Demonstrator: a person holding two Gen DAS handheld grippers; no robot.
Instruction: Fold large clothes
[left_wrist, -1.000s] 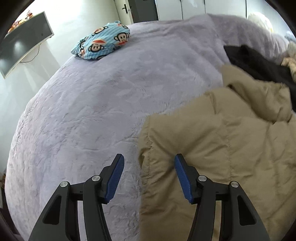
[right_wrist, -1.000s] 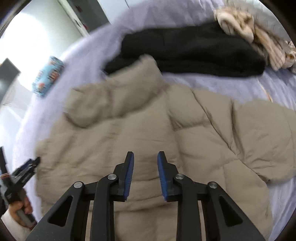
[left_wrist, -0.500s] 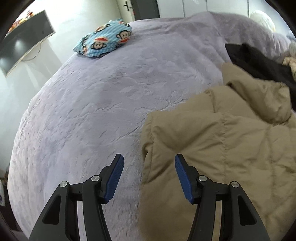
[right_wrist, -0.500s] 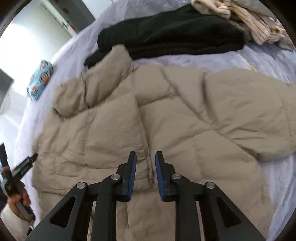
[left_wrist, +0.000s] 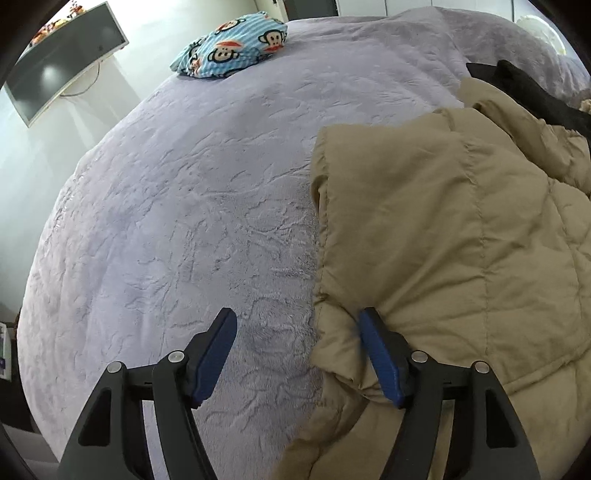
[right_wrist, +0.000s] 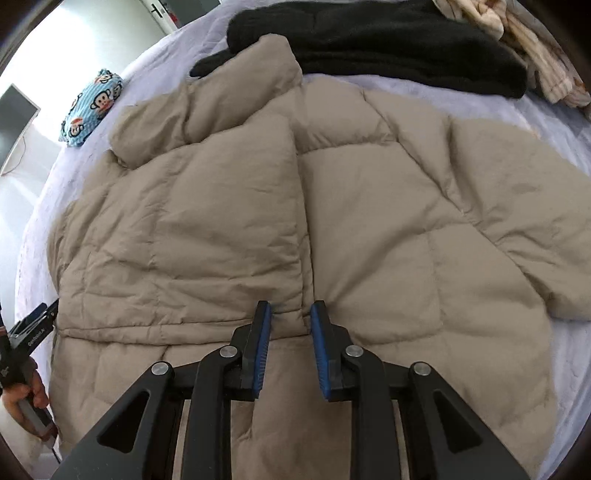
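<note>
A tan puffer jacket (right_wrist: 332, 206) lies spread front-up on a lilac bed cover (left_wrist: 184, 206). In the left wrist view the jacket's left edge (left_wrist: 424, 240) fills the right half. My left gripper (left_wrist: 297, 332) is open and straddles that edge, its right finger (left_wrist: 373, 339) against the fabric. My right gripper (right_wrist: 290, 321) is open over the jacket's front seam near a horizontal fold line. The left gripper also shows in the right wrist view (right_wrist: 37, 325), at the jacket's left edge.
A black garment (right_wrist: 388, 40) lies beyond the jacket's collar, with a striped beige garment (right_wrist: 535, 55) to its right. A blue monkey-print pillow (left_wrist: 229, 44) sits at the bed's far left. A monitor (left_wrist: 62, 66) stands beside the bed.
The left gripper has moved down and forward onto the jacket's edge. The right gripper has moved closer to the jacket's front seam and its jaws have opened a little wider.
</note>
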